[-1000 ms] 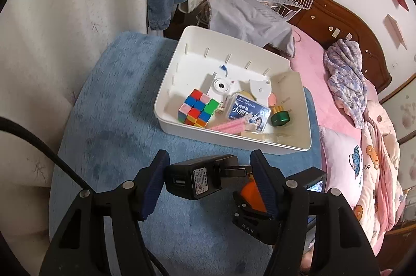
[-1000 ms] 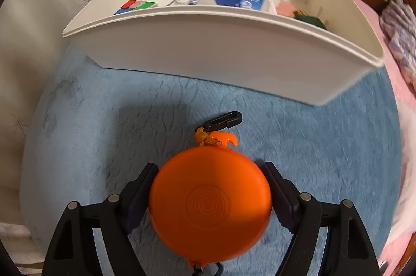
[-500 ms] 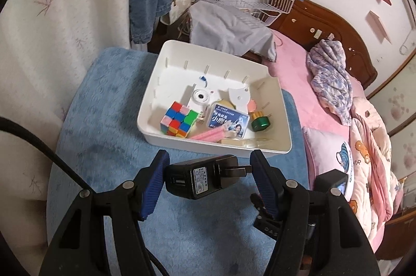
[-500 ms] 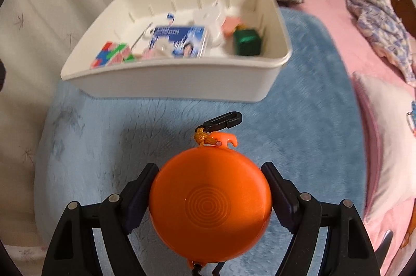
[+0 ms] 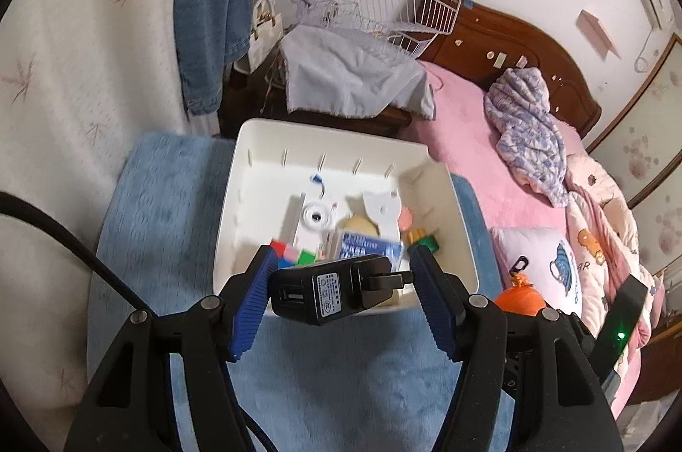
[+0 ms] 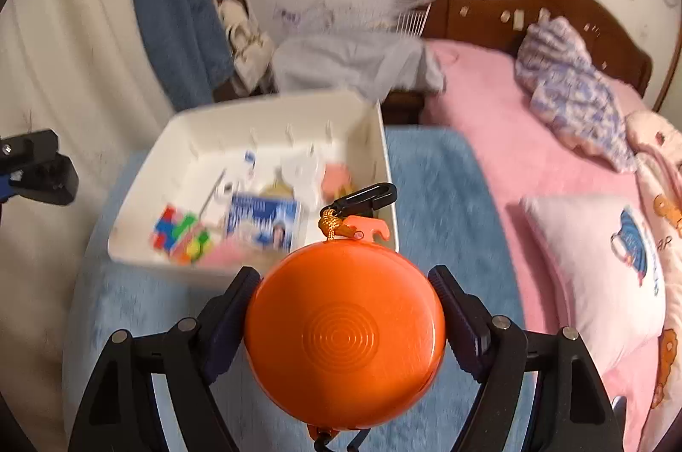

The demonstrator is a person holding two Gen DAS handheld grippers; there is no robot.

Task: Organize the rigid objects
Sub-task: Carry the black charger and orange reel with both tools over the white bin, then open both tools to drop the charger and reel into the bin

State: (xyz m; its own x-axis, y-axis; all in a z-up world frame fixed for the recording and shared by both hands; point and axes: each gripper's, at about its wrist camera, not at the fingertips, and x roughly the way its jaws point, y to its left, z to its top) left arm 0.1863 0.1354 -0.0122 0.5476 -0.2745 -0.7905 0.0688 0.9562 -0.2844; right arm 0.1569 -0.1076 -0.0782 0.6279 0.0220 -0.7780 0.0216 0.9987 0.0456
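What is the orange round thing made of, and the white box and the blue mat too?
The orange disc looks like hard, smooth plastic: it shines a little and has moulded rings on its face. The white bin also seems to be plastic, with thin stiff walls and a soft sheen. The blue mat looks like fuzzy plush fabric, matte with a pressed pattern.

Motion-blurred bin contents, box label unreadable.

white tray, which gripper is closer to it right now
Left. The left gripper, holding the black charger, is at the white tray's near edge. The right gripper, holding the orange disc, sits a bit further back toward its right corner.
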